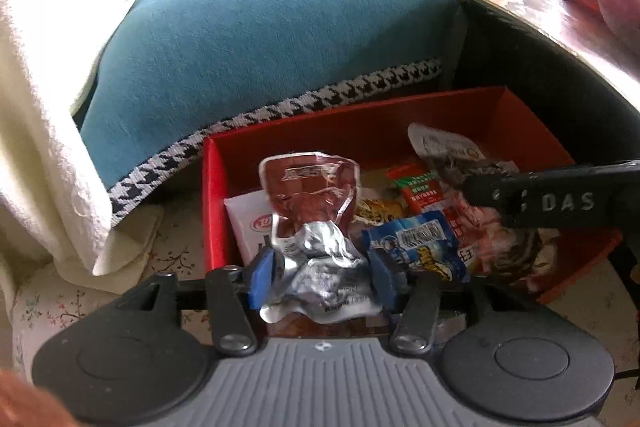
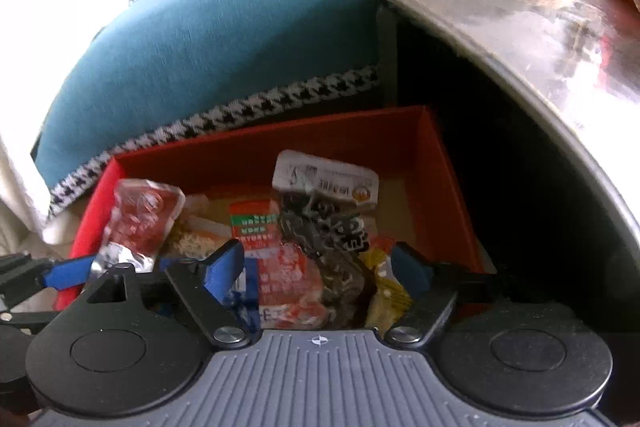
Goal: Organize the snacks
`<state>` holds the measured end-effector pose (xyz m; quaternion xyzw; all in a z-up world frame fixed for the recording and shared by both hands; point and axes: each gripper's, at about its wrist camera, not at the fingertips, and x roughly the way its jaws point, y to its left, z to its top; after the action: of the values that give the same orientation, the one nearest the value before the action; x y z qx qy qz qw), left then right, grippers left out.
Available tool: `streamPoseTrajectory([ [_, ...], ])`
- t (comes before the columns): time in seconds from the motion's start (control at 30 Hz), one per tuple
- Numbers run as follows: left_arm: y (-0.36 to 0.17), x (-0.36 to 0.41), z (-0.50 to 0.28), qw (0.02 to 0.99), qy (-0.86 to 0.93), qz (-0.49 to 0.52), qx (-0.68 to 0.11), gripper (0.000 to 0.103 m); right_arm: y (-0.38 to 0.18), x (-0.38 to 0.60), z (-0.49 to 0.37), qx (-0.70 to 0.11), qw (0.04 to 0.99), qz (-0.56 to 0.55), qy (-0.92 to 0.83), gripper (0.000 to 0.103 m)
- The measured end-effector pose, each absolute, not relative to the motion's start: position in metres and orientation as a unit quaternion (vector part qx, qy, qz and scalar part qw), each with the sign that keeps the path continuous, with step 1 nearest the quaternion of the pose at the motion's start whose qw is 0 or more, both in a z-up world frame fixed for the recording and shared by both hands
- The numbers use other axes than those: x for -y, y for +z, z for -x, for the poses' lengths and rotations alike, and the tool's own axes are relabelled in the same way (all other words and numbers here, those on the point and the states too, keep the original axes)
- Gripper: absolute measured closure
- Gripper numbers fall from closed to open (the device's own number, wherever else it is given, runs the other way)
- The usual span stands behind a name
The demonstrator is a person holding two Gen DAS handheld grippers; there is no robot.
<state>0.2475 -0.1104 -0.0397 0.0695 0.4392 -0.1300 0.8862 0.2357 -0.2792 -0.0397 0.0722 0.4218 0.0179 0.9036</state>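
Left gripper (image 1: 320, 267) pinches crumpled silver-and-red snack pouch (image 1: 308, 211) over near edge of red box (image 1: 212, 195). Right gripper (image 2: 320, 263) spread wide, empty, above packets in box beside teal sofa (image 1: 260, 39).

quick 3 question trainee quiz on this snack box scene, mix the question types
1. True or false: the left gripper is shut on the silver and red pouch.
2. The red box sits: A) on the table top B) low beside the teal sofa cover C) on the sofa seat.
3. Fill in: the right gripper hangs over the snacks with its fingers ____.

Key: 1 true; 2 B; 3 open
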Motion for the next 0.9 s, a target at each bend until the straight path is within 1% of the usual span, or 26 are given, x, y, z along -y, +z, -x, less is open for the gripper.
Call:
streamPoseTrajectory([
  [0.3, -0.020, 0.102, -0.233, 0.894, -0.124, -0.062, -0.427, 0.052, -0.019, 0.276, -0.218, -0.400, 0.914, -0.069, 0.007, 0.014],
  [0.43, -0.009, 0.093, -0.223, 0.898, -0.123, -0.049, -0.419, 0.047, -0.006, 0.270, -0.200, -0.390, 0.918, -0.071, 0.007, 0.012],
  [0.47, -0.007, 0.090, -0.220, 0.899, -0.123, -0.046, -0.418, 0.046, -0.003, 0.267, -0.193, -0.389, 0.918, -0.073, 0.006, 0.010],
  [0.57, -0.001, 0.079, -0.206, 0.902, -0.117, -0.035, -0.415, 0.046, 0.003, 0.259, -0.174, -0.385, 0.920, -0.074, 0.004, 0.009],
  [0.9, 0.007, 0.052, -0.155, 0.906, -0.107, -0.015, -0.408, 0.045, -0.005, 0.243, -0.115, -0.397, 0.914, -0.088, -0.010, 0.007],
])
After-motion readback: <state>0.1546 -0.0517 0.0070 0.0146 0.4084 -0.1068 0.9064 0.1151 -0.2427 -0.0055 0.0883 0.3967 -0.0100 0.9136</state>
